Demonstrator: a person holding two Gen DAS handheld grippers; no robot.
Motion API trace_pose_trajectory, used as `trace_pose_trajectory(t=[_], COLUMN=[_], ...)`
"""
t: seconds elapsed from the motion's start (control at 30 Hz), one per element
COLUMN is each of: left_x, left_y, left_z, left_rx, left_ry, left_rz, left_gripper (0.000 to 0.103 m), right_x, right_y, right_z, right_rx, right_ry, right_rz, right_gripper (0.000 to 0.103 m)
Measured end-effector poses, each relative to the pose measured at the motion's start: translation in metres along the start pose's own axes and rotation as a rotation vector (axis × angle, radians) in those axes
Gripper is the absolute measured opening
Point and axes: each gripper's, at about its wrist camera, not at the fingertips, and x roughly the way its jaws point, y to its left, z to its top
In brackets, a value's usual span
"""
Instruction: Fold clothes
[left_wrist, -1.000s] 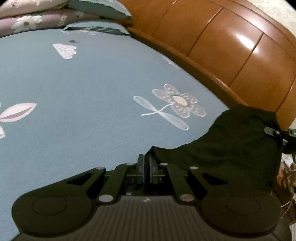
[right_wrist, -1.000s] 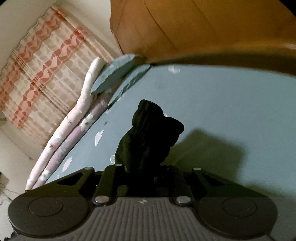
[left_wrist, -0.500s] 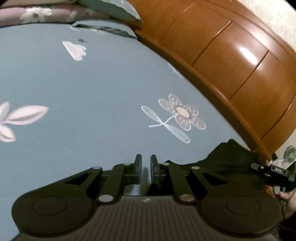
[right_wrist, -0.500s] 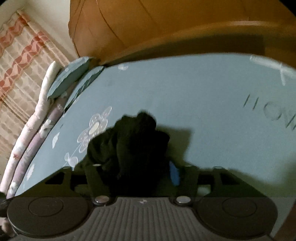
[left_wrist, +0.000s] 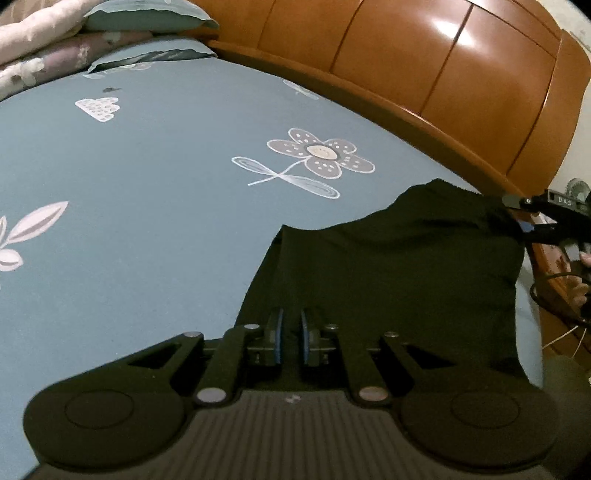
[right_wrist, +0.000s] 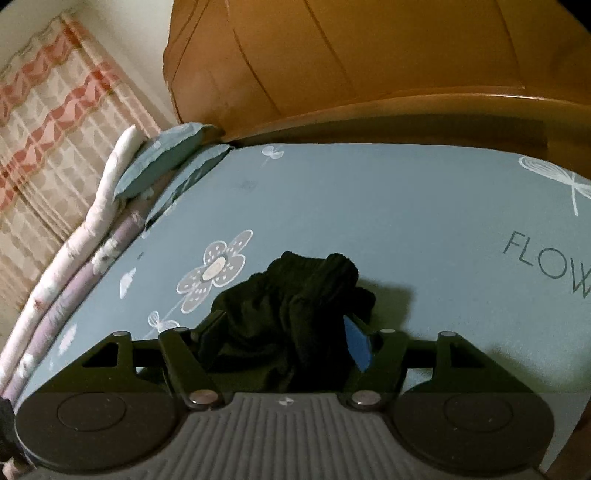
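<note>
Left gripper (left_wrist: 290, 334): blue-padded fingers (left_wrist: 277, 334) nearly together with a narrow gap, poised over the near edge of the black garment (left_wrist: 388, 266); whether cloth is pinched between them cannot be told. Right gripper (right_wrist: 284, 332): fingers spread wide, bunched folds of the same garment (right_wrist: 291, 314) lying between them, one blue pad (right_wrist: 356, 343) exposed at the right and not pressing the cloth.

Garment: black, matte, soft knit, no visible print. Spread mostly flat on the bed sheet (left_wrist: 147, 177) in the left wrist view, long axis running from the left gripper toward the right gripper (left_wrist: 532, 221) at the far right edge, near the bed's wooden side. Far corner gathered and crumpled at the right gripper.

Sheet: smooth grey-blue fabric printed with white-outlined flowers (left_wrist: 321, 155), leaves and lettering. Headboard (left_wrist: 424, 55): glossy orange-brown wood in curved panels. Pillows (right_wrist: 162, 162) and rolled floral bedding (right_wrist: 74, 266) stacked at the sheet's far end. Curtain (right_wrist: 48, 122): cream with pink-red bands.
</note>
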Motion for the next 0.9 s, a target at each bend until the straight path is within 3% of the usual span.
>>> trace_pose_trajectory(t=[0.1, 0.13, 0.2, 0.57, 0.9], left_x=[-0.006, -0.009, -0.016, -0.051, -0.055], left_y=[-0.004, -0.004, -0.005, -0.002, 0.012], left_z=[-0.007, -0.009, -0.014, -0.041, -0.05], left_rx=[0.024, 0.025, 0.028, 0.018, -0.018], left_ry=[0.012, 0.013, 0.015, 0.054, 0.075], left_rz=[0.016, 0.022, 0.034, 0.074, 0.004], left_gripper=[0.019, 0.033, 0.043, 0.043, 0.037], right_x=[-0.002, -0.002, -0.002, -0.001, -0.004], right_y=[0.0, 0.0, 0.0, 0.005, 0.01], right_z=[0.0, -0.001, -0.002, -0.006, -0.008], right_rx=[-0.001, -0.004, -0.008, -0.019, -0.028], right_ry=[0.002, 0.004, 0.007, 0.011, 0.015], right_rz=[0.011, 0.012, 0.012, 0.028, 0.039], right_gripper=[0.074, 0.074, 0.074, 0.078, 0.079])
